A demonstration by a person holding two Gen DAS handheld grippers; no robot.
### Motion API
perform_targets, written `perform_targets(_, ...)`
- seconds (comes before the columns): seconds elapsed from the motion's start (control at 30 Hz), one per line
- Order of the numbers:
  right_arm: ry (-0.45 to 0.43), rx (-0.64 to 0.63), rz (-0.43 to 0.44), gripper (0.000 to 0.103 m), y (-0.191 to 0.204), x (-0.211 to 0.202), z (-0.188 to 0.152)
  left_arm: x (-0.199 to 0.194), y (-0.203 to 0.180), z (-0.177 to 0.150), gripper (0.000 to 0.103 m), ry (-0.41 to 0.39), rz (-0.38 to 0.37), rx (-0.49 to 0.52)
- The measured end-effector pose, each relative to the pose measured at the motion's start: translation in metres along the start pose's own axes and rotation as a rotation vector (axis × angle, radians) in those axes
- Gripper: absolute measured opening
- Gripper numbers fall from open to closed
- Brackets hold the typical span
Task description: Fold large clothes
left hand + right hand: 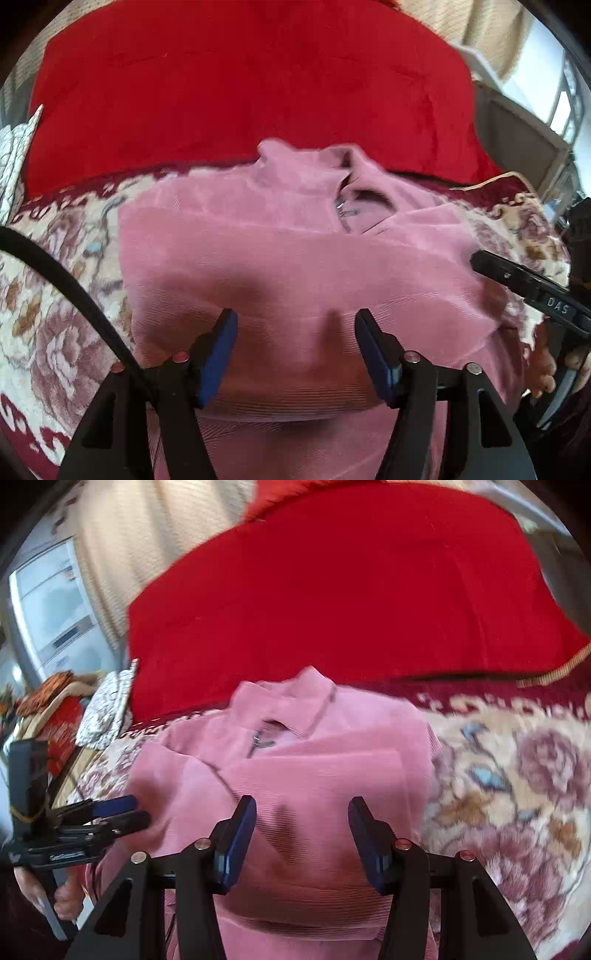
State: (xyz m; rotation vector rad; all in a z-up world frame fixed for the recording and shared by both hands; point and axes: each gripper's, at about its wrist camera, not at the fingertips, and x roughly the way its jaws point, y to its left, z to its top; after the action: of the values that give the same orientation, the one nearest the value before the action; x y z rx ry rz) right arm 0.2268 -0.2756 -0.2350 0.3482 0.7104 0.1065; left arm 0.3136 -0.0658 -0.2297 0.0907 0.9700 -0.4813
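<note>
The pink jacket [295, 251] lies on a flowered rug [55, 295], already gathered into a fairly neat block: both sides look turned in over the front, and the collar [314, 162] with its zip pull lies at the end farthest from the fingers. The left gripper [295, 321] hangs over the near part of the cloth, jaws apart, nothing between them. The right gripper [301, 808] is likewise spread and empty above the same end. Judging by this, the side folds are done; a last fold, hem toward collar, seems left. Beyond the collar lies a red blanket [240, 81].
</note>
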Motion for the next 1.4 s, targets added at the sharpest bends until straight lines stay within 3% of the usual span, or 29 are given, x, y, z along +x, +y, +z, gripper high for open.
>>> perform_targets(0.1, 0.109, 0.03, -0.027, 0.056, -0.007, 0.023, -0.004, 0.028, -0.001, -0.006, 0.068, 0.088, 0.055, 0.025)
perform_targets(0.2, 0.1, -0.013, -0.048, 0.056, -0.002, 0.024, -0.005, 0.022, -0.009, -0.005, 0.068, 0.065, 0.077, 0.066)
perform_targets(0.3, 0.063, 0.003, -0.007, 0.057, -0.003, 0.013, -0.004, 0.008, -0.004, -0.004, 0.068, 0.019, 0.052, 0.046)
perform_targets(0.4, 0.004, 0.024, 0.016, 0.07, -0.01, 0.0, -0.004, -0.018, 0.016, -0.005, 0.068, -0.069, 0.057, -0.015)
perform_targets(0.43, -0.001, 0.02, 0.006, 0.07, -0.009, -0.001, -0.006, -0.027, 0.022, -0.008, 0.068, -0.082, 0.062, -0.034)
perform_targets(0.57, 0.08, -0.046, -0.063, 0.067, -0.008, 0.015, -0.017, -0.055, 0.053, -0.025, 0.068, -0.115, 0.096, -0.131)
perform_targets(0.63, 0.056, -0.089, -0.08, 0.065, -0.004, 0.006, -0.021, -0.073, 0.066, -0.044, 0.068, -0.137, 0.113, -0.155)
perform_targets(0.77, -0.035, -0.027, 0.052, 0.066, -0.013, -0.047, -0.041, -0.104, 0.091, -0.103, 0.068, -0.149, 0.103, -0.235)
perform_targets(0.83, -0.045, -0.013, 0.073, 0.067, -0.019, -0.062, -0.055, -0.115, 0.101, -0.136, 0.068, -0.124, 0.079, -0.289)
perform_targets(0.97, 0.013, -0.033, 0.097, 0.067, -0.027, -0.092, -0.095, -0.121, 0.113, -0.184, 0.068, -0.075, 0.038, -0.372)
perform_targets(1.07, 0.116, -0.043, 0.11, 0.067, -0.036, -0.109, -0.126, -0.112, 0.11, -0.211, 0.068, 0.002, 0.004, -0.376)
perform_targets(1.1, 0.148, -0.047, 0.105, 0.068, -0.039, -0.112, -0.136, -0.107, 0.106, -0.219, 0.066, 0.036, 0.007, -0.358)
perform_targets(1.17, 0.252, -0.046, 0.105, 0.068, -0.048, -0.111, -0.154, -0.099, 0.098, -0.226, 0.037, 0.072, 0.009, -0.31)
perform_targets(1.2, 0.305, -0.041, 0.101, 0.068, -0.053, -0.11, -0.164, -0.094, 0.093, -0.228, 0.013, 0.091, -0.011, -0.276)
perform_targets(1.23, 0.333, -0.035, 0.095, 0.068, -0.056, -0.108, -0.17, -0.091, 0.09, -0.229, 0.009, 0.104, -0.027, -0.258)
perform_targets(1.3, 0.397, -0.008, 0.085, 0.068, -0.065, -0.106, -0.187, -0.087, 0.084, -0.226, 0.009, 0.112, -0.026, -0.228)
perform_targets(1.33, 0.416, 0.0, 0.082, 0.068, -0.068, -0.103, -0.191, -0.086, 0.084, -0.225, 0.016, 0.113, -0.019, -0.225)
perform_targets(1.37, 0.431, 0.0, 0.071, 0.068, -0.071, -0.098, -0.195, -0.084, 0.086, -0.224, 0.027, 0.121, -0.008, -0.233)
perform_targets(1.4, 0.441, -0.006, 0.047, 0.068, -0.073, -0.093, -0.198, -0.083, 0.089, -0.224, 0.058, 0.131, 0.005, -0.259)
